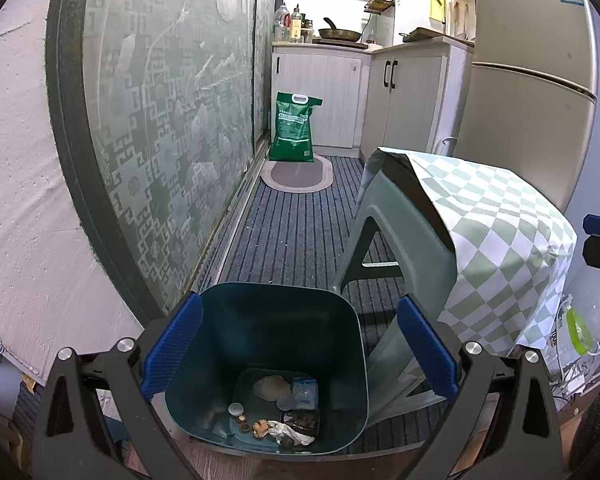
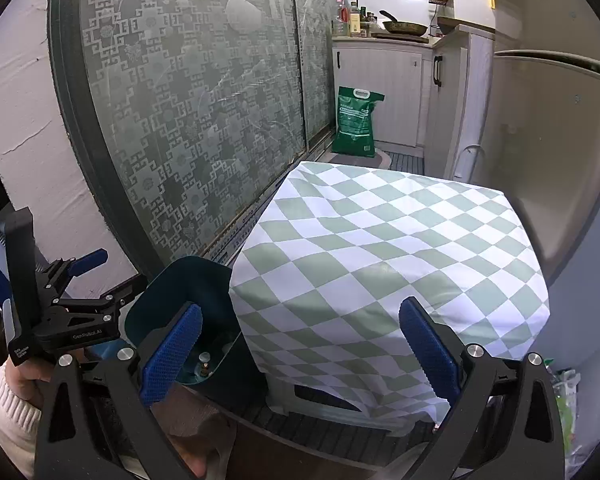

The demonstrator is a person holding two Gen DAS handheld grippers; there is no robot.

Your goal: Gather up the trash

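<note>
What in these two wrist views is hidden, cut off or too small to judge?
- Left wrist: part of the dark teal plastic bin floor, hidden by its near wall.
- Left wrist: print on the green standing bag, too small.
- Right wrist: the stool under the green-and-white checked cloth, covered.

Striped mat [image 1: 300,232] under teal bin [image 1: 276,320]

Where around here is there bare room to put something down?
The checkered cloth over the stool is bare on top. So is the striped floor mat between the glass sliding door and the stool. The teal bin is crowded at the bottom with scraps, and it sits tight against the stool.
</note>
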